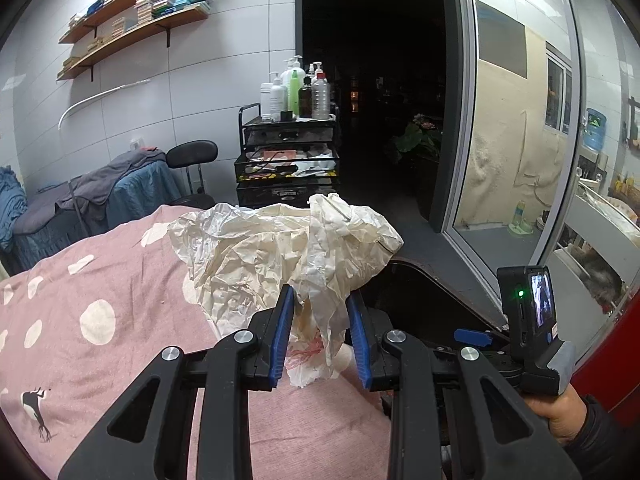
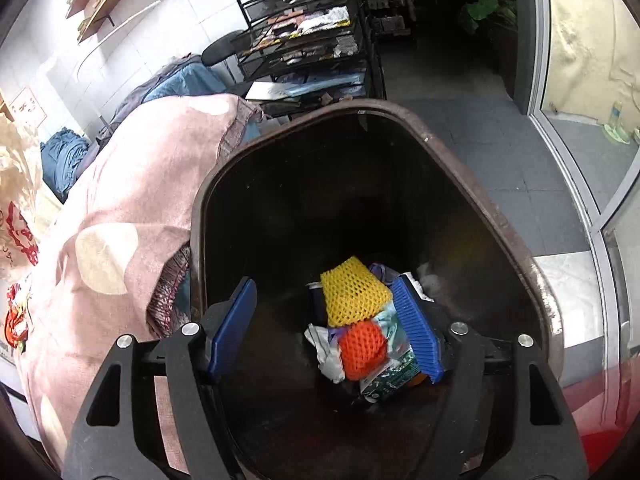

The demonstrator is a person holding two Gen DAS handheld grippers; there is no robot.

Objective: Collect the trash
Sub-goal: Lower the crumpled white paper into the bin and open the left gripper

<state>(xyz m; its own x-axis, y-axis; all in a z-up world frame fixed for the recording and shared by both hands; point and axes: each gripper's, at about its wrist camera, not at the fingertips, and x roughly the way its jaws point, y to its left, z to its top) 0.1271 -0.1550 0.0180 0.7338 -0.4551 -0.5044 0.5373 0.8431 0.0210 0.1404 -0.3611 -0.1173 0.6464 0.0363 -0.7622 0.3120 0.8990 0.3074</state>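
My left gripper [image 1: 320, 300] is shut on a crumpled white paper wrapper [image 1: 280, 256] with red print, held above the pink dotted bedcover [image 1: 100, 288]. The wrapper also shows at the left edge of the right wrist view [image 2: 16, 200]. My right gripper [image 2: 324, 284] is open and empty, held over the mouth of a dark brown trash bin [image 2: 480, 200]. In the bin's bottom lie a yellow foam net [image 2: 352, 296], an orange foam net [image 2: 362, 350] and other wrappers. The bin stands right beside the bed; its rim shows in the left wrist view [image 1: 440, 280].
A black wire cart [image 1: 288, 160] with bottles on top stands beyond the bed by a dark doorway. A glass sliding door [image 1: 520, 160] is to the right. A second bed with blue covers [image 1: 80, 200] and a black stool [image 1: 192, 156] are at the left.
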